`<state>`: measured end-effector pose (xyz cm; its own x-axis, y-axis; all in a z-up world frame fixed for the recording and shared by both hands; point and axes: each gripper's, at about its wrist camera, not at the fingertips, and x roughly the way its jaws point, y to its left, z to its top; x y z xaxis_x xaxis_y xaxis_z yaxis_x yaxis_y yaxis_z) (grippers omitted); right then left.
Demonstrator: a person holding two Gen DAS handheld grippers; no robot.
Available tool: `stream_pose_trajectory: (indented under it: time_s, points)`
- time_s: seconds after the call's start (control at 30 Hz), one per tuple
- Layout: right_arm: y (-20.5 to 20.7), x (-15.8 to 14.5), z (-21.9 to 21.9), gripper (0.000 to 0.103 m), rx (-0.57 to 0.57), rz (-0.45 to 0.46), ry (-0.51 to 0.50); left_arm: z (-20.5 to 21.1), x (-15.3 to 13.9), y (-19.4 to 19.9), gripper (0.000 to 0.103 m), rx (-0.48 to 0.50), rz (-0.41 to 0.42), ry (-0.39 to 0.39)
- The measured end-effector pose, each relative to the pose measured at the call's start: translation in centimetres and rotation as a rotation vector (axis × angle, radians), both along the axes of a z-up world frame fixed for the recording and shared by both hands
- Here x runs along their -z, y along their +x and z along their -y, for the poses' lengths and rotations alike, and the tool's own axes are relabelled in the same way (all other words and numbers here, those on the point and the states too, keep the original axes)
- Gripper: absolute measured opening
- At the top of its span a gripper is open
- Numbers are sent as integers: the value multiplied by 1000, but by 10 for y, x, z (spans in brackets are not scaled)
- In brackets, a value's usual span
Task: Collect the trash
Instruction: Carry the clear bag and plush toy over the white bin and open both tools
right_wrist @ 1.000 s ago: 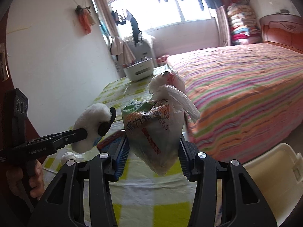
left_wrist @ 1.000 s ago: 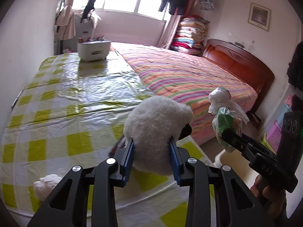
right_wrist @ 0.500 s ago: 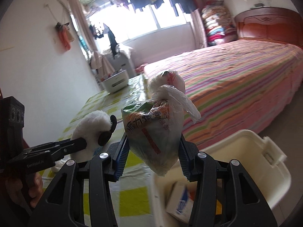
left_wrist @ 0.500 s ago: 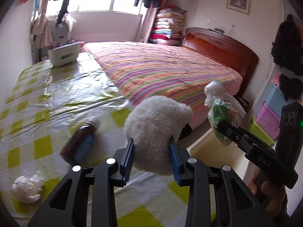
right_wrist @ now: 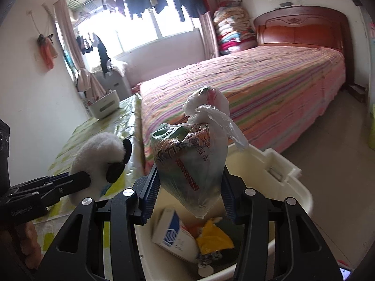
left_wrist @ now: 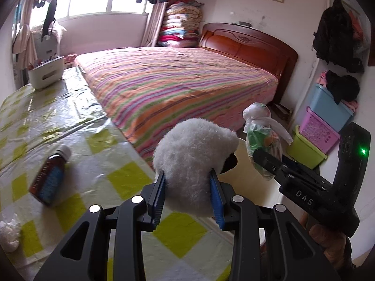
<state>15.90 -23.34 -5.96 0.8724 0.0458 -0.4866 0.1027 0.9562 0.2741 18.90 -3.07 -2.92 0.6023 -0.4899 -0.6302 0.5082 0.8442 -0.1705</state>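
Over the counter, left wrist view: your left claw (left_wrist: 187, 192) grips the white plush toy (left_wrist: 194, 161); brown bottle (left_wrist: 49, 178) lies on the counter (left_wrist: 70, 117).
Right wrist view: your right claw (right_wrist: 189, 192) grips the knotted trash bag (right_wrist: 192, 161) above the white bin (right_wrist: 281, 175).

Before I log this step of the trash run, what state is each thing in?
left tongs: shut on the white plush toy, held in the air.
right tongs: shut on the knotted plastic bag, over the bin.
white bin: open, partly filled with a box and wrappers.
brown bottle: capped, lying on its side on the table.
crumpled tissue: lying on the table.
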Motion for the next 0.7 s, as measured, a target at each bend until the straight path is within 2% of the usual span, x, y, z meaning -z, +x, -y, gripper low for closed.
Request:
stream_pose_trajectory:
  time_s: [0.17, 0.23, 0.3, 0.37, 0.7]
  points:
    - [-2, 3, 3, 49, 33, -14, 11, 15, 7, -1, 34, 25, -17, 9]
    - [-4, 6, 10, 54, 58, -18, 24, 19, 10, 1, 34, 28, -29, 12]
    - [-4, 8, 20, 68, 61, -11, 60, 22, 11, 2, 34, 31, -38, 8]
    - [-7, 5, 24, 74, 82, 5, 78, 24, 12, 2, 34, 32, -42, 8]
    - [-28, -6, 50, 74, 157, 121, 217, 36, 19, 3, 36, 51, -77, 8]
